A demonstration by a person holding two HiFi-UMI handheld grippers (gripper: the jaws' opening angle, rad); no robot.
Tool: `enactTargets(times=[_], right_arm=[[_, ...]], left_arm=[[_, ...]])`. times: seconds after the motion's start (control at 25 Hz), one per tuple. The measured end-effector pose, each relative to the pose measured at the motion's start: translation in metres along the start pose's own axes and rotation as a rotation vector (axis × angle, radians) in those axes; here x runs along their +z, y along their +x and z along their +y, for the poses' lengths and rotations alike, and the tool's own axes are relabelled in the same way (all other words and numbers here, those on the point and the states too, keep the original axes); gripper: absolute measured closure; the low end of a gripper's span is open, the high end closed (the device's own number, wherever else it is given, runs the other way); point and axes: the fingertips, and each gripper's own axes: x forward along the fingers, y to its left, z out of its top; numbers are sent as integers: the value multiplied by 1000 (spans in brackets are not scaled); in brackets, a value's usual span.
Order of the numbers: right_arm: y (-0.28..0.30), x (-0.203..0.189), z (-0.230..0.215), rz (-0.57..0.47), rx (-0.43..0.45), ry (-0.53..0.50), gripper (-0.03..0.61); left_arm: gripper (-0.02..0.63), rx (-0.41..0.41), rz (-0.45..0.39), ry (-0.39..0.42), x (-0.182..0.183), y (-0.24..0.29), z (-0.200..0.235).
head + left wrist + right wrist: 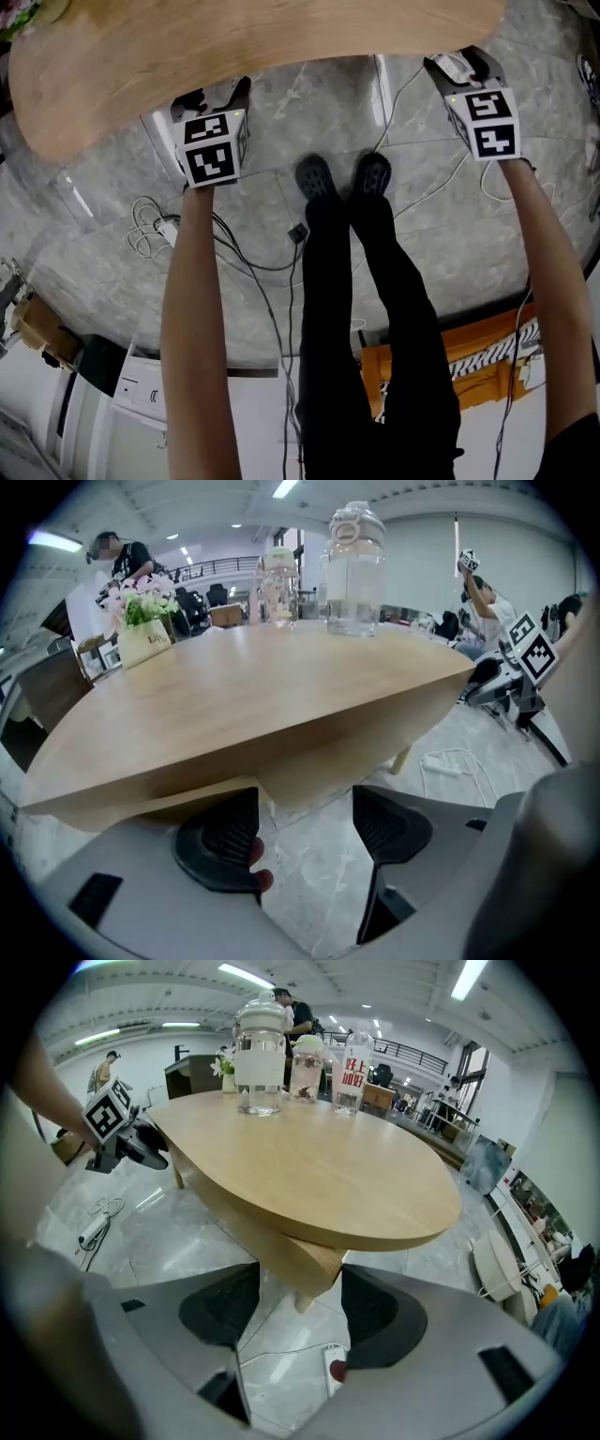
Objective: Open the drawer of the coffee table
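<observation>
While left claw (pixel 305 829) and right claw (pixel 298 1305) gape wide, nothing pinched, drawer (pixel 302 1262) sits under desk (pixel 309 1162) top, 12 o'clock of right claw. Rigid wood, probably light, should slide; pinch front lip, pull level.

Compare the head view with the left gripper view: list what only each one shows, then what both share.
Only the head view: the person's black shoes and legs, seen from above.
Only the left gripper view: the glass jars and flower box on the tabletop, and the left tool with its jaws apart, gripping nothing.
Both: the wooden coffee table, the grey marble floor, and the right tool.
</observation>
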Motion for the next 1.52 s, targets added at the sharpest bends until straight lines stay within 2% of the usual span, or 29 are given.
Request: enactTargets(times=[0.32, 0.52, 0.68, 0.92, 1.52], right_arm=[[-1, 1, -4, 0, -23, 0, 338], [-1, 4, -6, -1, -39, 40, 347], [-1, 4, -11, -1, -66, 57, 393], [-2, 3, -12, 4, -92, 41, 399], [-14, -12, 0, 42, -94, 40, 408]], left_arm=[[296, 30, -4, 18, 4, 2, -5], [324, 50, -7, -53, 7, 1, 0], [341, 68, -19, -87, 8, 1, 2], [383, 88, -15, -92, 7, 0, 6], [388, 100, 9, -147, -11, -13, -5]])
